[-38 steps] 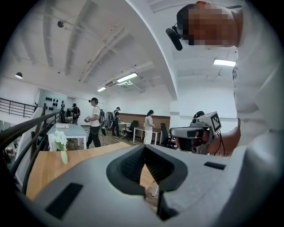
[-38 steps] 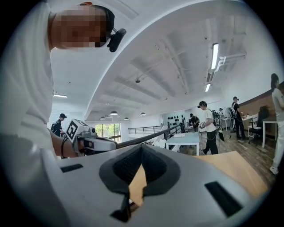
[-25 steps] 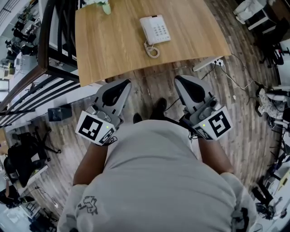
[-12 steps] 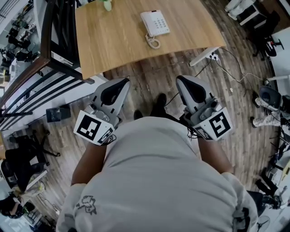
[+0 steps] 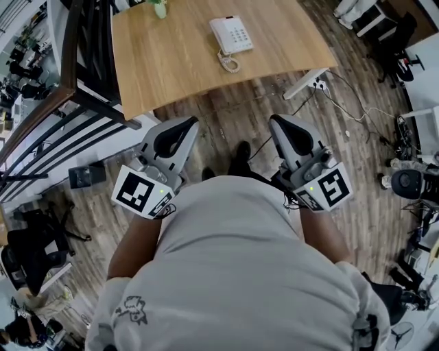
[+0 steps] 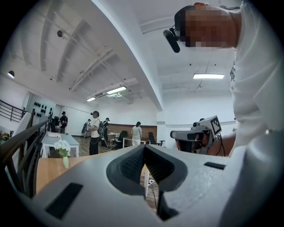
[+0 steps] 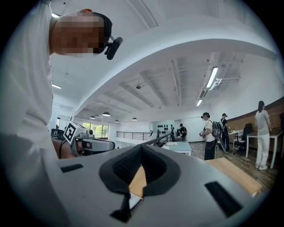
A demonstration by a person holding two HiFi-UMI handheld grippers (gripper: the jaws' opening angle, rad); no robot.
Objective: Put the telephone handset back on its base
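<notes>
At the far left of the head view a dark railing (image 5: 75,75) runs beside the left edge of the wooden desk (image 5: 171,62). A small vase (image 5: 159,7) of white flowers stands on the desk, closer to its left edge than to its right and far from the near edge. The left gripper view shows it upright on the wood.

The left tongs (image 5: 186,125) are held level over the plank floor (image 5: 233,116), short of the desk's near edge and close to the person's grey shirt (image 5: 233,260). Their jaws are clenched tip to tip with nothing between them. A dark shoe (image 5: 240,152) shows on the floor between the two tools.

The white telephone (image 5: 231,34) sits about midway along the desk, back from the near edge and well apart from both tongs. Its handset (image 5: 217,35) seems to lie along the left side of the base (image 5: 239,33), though it is too small to tell whether it is properly seated. The coiled cord (image 5: 230,63) rests on the wood between the phone and the near edge.

The right tongs (image 5: 276,122) are also level over the floor, short of the near edge, with jaws pressed together and empty. By the desk's near right corner a white power strip (image 5: 324,83) lies on the floor, with cables (image 5: 363,116) trailing away to the right.
</notes>
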